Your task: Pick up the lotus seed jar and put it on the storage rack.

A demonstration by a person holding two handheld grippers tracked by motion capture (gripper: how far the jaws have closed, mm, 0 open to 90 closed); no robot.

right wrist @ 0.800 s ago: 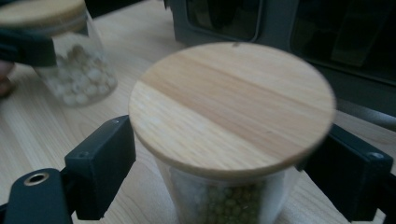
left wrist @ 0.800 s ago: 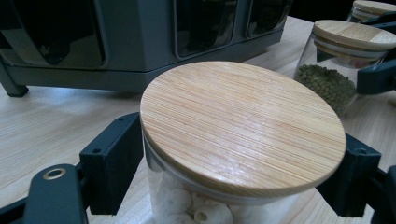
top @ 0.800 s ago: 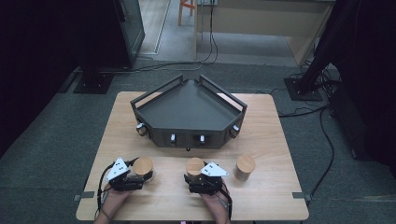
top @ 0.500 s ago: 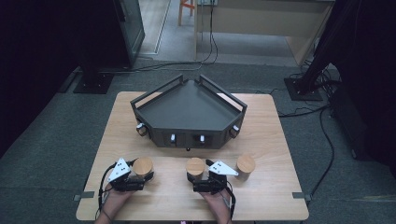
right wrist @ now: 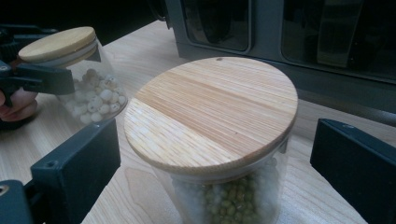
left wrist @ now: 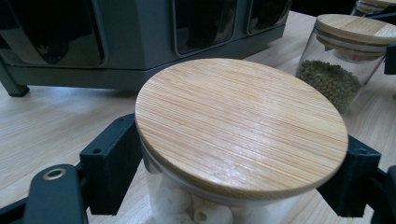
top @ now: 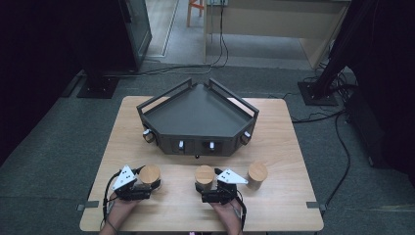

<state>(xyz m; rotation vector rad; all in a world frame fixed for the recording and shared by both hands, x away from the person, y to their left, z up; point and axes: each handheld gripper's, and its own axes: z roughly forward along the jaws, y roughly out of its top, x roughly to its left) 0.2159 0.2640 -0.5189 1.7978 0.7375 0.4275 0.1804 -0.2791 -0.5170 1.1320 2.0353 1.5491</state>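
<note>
While both jars stand upright, the left tool pinches one, the right tool spread around the other

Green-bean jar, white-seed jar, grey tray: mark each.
green-bean jar [right wrist: 212, 109], right gripper view, on its wooden lid
white-seed jar [left wrist: 240, 123], left gripper view, on its wooden lid
grey tray [top: 195, 113], high view, on its floor

Both my hands come in from the table's near edge, low and level, jaws pointing away from me. My left gripper is clamped on the left jar, pads pressed to the glass under its lid. My right gripper has its jaws spread wide around the middle jar, a clear gap at the right pad, not gripping.
</note>
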